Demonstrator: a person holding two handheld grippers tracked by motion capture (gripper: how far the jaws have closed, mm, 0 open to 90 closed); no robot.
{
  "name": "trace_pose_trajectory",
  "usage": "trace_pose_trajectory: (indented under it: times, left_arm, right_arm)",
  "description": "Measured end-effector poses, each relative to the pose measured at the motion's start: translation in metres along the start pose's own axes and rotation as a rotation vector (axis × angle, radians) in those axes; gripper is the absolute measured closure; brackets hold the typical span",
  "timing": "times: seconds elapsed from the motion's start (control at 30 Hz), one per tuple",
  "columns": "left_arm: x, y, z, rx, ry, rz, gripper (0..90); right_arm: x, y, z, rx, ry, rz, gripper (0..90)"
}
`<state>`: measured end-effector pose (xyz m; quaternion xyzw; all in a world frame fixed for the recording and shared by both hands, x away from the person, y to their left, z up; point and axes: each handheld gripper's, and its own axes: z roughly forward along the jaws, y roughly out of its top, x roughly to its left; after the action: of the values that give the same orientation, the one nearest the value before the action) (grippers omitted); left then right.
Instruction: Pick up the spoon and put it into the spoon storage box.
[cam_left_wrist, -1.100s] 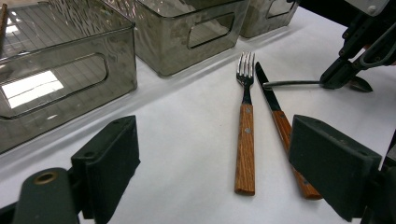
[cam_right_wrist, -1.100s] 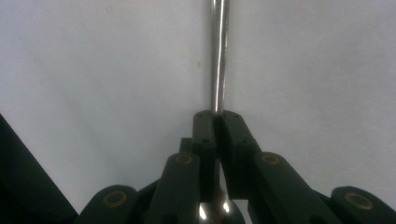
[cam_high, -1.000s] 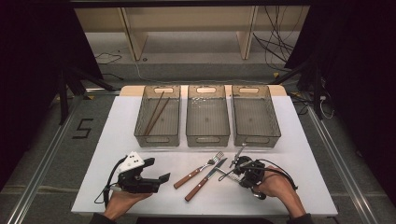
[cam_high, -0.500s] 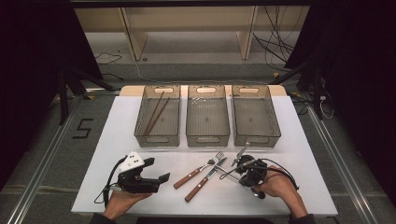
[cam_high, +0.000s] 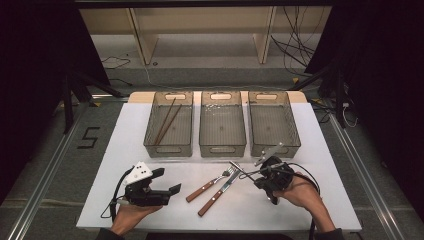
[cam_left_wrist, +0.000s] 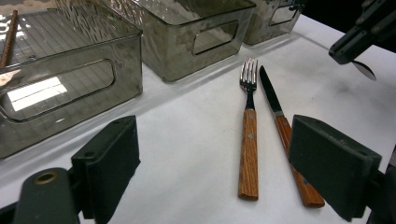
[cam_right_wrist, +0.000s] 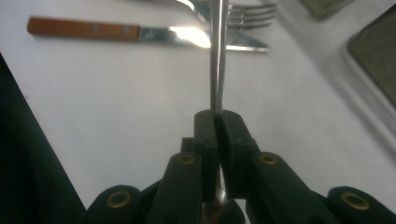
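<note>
Clamped edge-on between the right tongs (cam_right_wrist: 217, 122), the spoon (cam_right_wrist: 216, 56) projects straight ahead.

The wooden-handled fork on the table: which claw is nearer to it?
Right. The right claw, shut on a metal utensil, sits just past the fork and knife. The left claw, open, rests farther away on the fork's other side.

The left hand-held gripper (cam_high: 162, 184) was black, topped by a white three-cornered plate with dark dots, and trailed a black cable looping at its nine o'clock side. The right hand-held gripper (cam_right_wrist: 217, 122) was black too, brass-ringed screws at its jaw pivots, a cable curling behind
</note>
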<state>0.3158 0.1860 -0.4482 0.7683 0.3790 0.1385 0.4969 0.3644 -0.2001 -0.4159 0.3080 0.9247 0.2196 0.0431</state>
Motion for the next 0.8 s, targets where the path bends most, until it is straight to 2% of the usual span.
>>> trace_pose_trajectory:
  times: [0.33,0.4,0.8]
  left_arm:
    - [0.001,0.000,0.000,-0.008,0.009,-0.005,16.0]
    - [0.001,0.000,-0.001,-0.010,0.010,-0.006,16.0]
    - [0.003,0.000,-0.002,-0.028,0.015,-0.012,16.0]
  right_arm:
    - [-0.012,0.012,-0.017,-0.159,-0.011,0.061,86.3]
    - [-0.015,0.016,-0.019,-0.189,-0.021,0.057,86.3]
    - [-0.025,0.043,-0.025,-0.285,-0.052,0.094,86.2]
